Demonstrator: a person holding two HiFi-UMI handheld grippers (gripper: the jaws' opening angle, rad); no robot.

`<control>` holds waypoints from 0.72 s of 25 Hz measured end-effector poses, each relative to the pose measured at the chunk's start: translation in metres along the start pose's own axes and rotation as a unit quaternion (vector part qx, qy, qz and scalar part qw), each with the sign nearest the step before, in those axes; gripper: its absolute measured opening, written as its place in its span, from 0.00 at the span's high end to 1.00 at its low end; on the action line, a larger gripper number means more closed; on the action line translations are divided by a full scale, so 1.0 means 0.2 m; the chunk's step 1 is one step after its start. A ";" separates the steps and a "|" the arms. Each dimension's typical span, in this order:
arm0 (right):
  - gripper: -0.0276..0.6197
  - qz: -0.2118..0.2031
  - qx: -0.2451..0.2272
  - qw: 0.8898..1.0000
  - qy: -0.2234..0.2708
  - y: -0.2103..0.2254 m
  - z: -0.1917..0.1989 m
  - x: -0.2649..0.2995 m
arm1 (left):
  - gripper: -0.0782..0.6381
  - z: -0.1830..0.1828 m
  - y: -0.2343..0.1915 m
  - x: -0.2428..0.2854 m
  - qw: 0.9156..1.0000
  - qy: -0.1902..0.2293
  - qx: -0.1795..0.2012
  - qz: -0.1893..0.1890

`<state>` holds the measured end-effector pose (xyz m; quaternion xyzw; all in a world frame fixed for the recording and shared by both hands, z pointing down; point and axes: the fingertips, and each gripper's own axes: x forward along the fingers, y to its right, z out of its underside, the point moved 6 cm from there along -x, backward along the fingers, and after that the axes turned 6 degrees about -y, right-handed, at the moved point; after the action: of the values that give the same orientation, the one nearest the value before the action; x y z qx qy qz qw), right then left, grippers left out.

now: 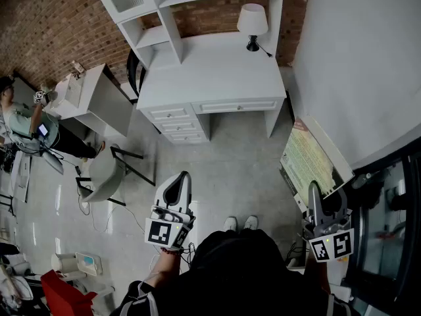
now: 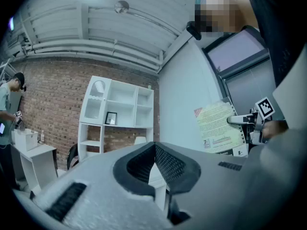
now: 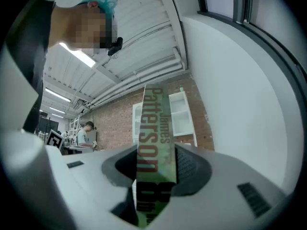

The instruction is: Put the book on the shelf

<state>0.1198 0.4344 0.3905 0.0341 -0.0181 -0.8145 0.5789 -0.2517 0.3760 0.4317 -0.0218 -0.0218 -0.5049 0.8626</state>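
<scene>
A book (image 1: 306, 158) with a pale green and yellow cover stands out in front of my right gripper (image 1: 315, 191), which is shut on its lower edge. In the right gripper view the spine of the book (image 3: 154, 143) rises upright between the two pads of the right gripper (image 3: 156, 163). My left gripper (image 1: 183, 177) hangs over the floor at the left, shut with nothing in it; its pads (image 2: 165, 162) meet at the tip. The white shelf unit (image 1: 155, 37) stands on a white desk (image 1: 210, 71) ahead, against the brick wall. The left gripper view also shows the shelf unit (image 2: 120, 109) and the book (image 2: 217, 126).
A lamp (image 1: 252, 22) stands on the desk's right end. A white side table (image 1: 99, 97) and a chair (image 1: 105, 170) are at the left, where a person (image 1: 13, 114) works. A white wall (image 1: 355, 64) runs along the right. Something red (image 1: 62, 295) lies at bottom left.
</scene>
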 end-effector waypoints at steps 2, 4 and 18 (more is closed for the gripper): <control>0.70 -0.007 0.001 1.000 0.003 -0.04 -0.01 0.01 | 0.87 0.00 -0.01 -0.03 1.000 -0.001 0.003 0.002; 0.70 -0.008 0.000 1.000 0.006 -0.07 -0.02 0.02 | 0.87 0.00 -0.01 -0.04 1.000 -0.001 -0.001 0.004; 0.70 0.008 0.036 0.999 0.022 0.16 0.02 -0.03 | 0.87 -0.07 0.15 0.17 0.999 0.004 0.012 0.030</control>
<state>0.1510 0.4297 0.3959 0.0727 -0.0353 -0.8075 0.5843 -0.2081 0.3611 0.4200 -0.0096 -0.0235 -0.4786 0.8776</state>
